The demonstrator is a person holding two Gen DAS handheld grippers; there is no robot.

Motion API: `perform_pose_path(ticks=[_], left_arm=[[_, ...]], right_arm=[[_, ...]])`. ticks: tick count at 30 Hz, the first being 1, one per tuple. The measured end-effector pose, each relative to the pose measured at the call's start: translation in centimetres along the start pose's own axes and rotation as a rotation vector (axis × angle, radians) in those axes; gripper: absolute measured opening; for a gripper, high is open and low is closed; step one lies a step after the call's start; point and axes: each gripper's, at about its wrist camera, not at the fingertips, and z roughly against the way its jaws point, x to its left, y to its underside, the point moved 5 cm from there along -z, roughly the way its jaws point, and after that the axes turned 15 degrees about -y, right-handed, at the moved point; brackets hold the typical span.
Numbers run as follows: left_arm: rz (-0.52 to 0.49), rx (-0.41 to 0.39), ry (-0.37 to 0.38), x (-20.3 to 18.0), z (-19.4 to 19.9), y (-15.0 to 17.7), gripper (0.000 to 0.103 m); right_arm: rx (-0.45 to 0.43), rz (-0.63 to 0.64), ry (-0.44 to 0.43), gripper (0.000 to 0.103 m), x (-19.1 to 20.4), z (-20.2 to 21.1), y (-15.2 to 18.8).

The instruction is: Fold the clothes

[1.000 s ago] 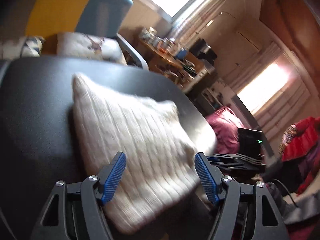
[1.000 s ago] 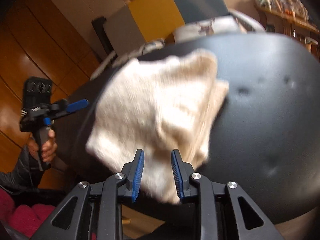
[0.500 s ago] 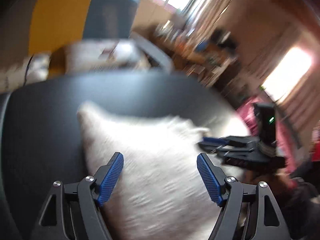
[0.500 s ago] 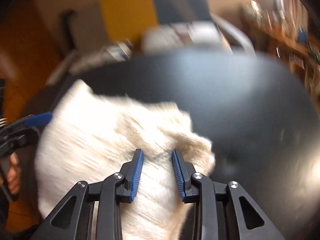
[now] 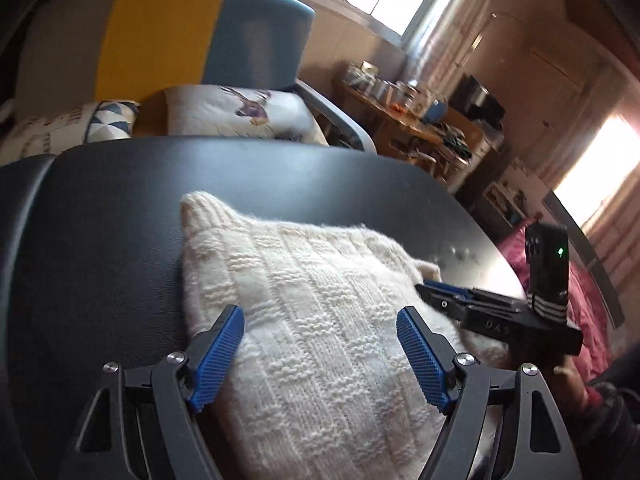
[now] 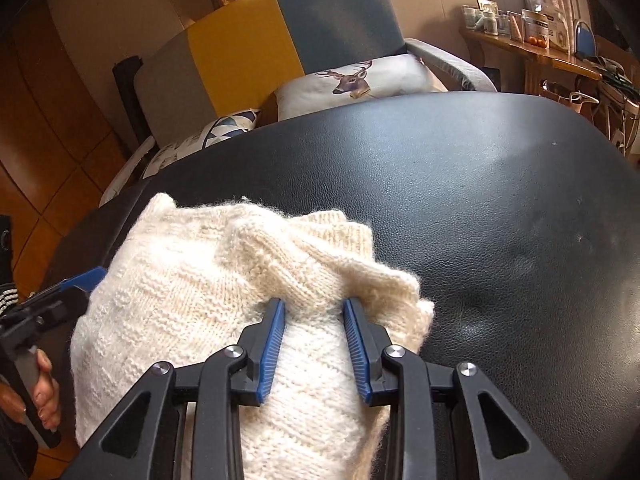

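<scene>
A cream knitted sweater (image 5: 312, 312) lies folded on a black leather surface (image 5: 120, 232). My left gripper (image 5: 320, 314) hovers open and wide over its near half, with nothing between the pads. From the right wrist view the sweater (image 6: 192, 300) shows a bunched fold at its right edge. My right gripper (image 6: 314, 304) has its jaws narrowed on that thick fold. In the left wrist view the right gripper (image 5: 438, 292) lies low at the sweater's right edge. The left gripper (image 6: 80, 280) shows at the sweater's left side, held by a hand (image 6: 42, 384).
Behind the black surface (image 6: 500, 208) stands a grey, yellow and blue sofa (image 6: 280, 32) with a deer cushion (image 6: 360, 76). A wooden shelf (image 6: 540, 48) with jars is at the back right. Pink fabric (image 5: 588, 304) lies to the right, below the surface.
My right gripper has moved in from the front edge over the sweater, and the right side of the sweater is now bunched. The left gripper has stayed open and shifted a little.
</scene>
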Motion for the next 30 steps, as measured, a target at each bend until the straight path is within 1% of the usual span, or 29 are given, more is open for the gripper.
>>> perform_pose_path(ticks=[1, 2, 3, 4, 5, 6, 7, 8, 9, 11, 13, 15, 17, 21, 26, 30], left_arm=[[0.024, -0.007, -0.01, 0.3, 0.5, 0.3, 0.085], [0.049, -0.012, -0.019, 0.5, 1.0, 0.6, 0.086], [0.065, -0.015, -0.027, 0.8, 1.3, 1.0, 0.086], [0.079, -0.018, -0.039, 1.1, 1.6, 1.4, 0.086], [0.094, 0.0, -0.023, 1.7, 1.6, 1.7, 0.086], [0.109, 0.022, -0.002, 2.2, 1.6, 2.0, 0.086], [0.124, 0.044, 0.02, 2.8, 1.6, 2.3, 0.086], [0.139, 0.066, 0.042, 3.3, 1.7, 2.6, 0.086], [0.154, 0.089, 0.064, 3.9, 1.7, 2.9, 0.086], [0.184, 0.133, 0.107, 5.0, 1.7, 3.4, 0.087], [0.229, 0.18, 0.152, 6.0, 1.6, 3.8, 0.09], [0.296, 0.231, 0.198, 7.0, 1.0, 4.0, 0.09], [0.315, 0.24, 0.198, 7.3, 0.8, 3.8, 0.09], [0.303, 0.248, 0.201, 6.6, 0.5, 3.5, 0.09], [0.262, 0.267, 0.208, 5.1, -0.3, 3.4, 0.09], [0.245, 0.298, 0.205, 4.6, -1.4, 3.7, 0.091]], right_arm=[[-0.003, -0.012, 0.002, 0.032, 0.1, 0.1, -0.1], [-0.01, -0.026, 0.0, 0.032, 0.1, 0.4, -0.2], [-0.048, -0.059, -0.022, 0.032, 0.1, 1.4, -0.4], [-0.105, -0.114, -0.066, 0.032, -0.1, 2.8, -0.6], [-0.156, -0.171, -0.112, 0.032, -0.5, 4.2, -0.7], [-0.17, -0.233, -0.169, 0.034, -0.9, 5.2, -0.5], [-0.163, -0.26, -0.231, 0.037, -1.1, 5.9, -0.1], [-0.157, -0.286, -0.288, 0.041, -1.4, 6.6, 0.3], [-0.153, -0.301, -0.32, 0.044, -1.7, 7.4, 0.8], [-0.112, -0.362, -0.37, 0.067, -2.8, 7.9, 2.5], [-0.061, -0.442, -0.413, 0.075, -4.3, 7.6, 4.0], [-0.02, -0.52, -0.45, 0.075, -5.7, 6.9, 4.9], [-0.001, -0.566, -0.474, 0.075, -6.5, 6.3, 5.4], [0.022, -0.608, -0.517, 0.075, -6.8, 5.1, 5.6], [0.048, -0.603, -0.517, 0.074, -6.6, 4.3, 5.2], [0.109, -0.577, -0.517, 0.074, -6.1, 3.3, 4.9]])
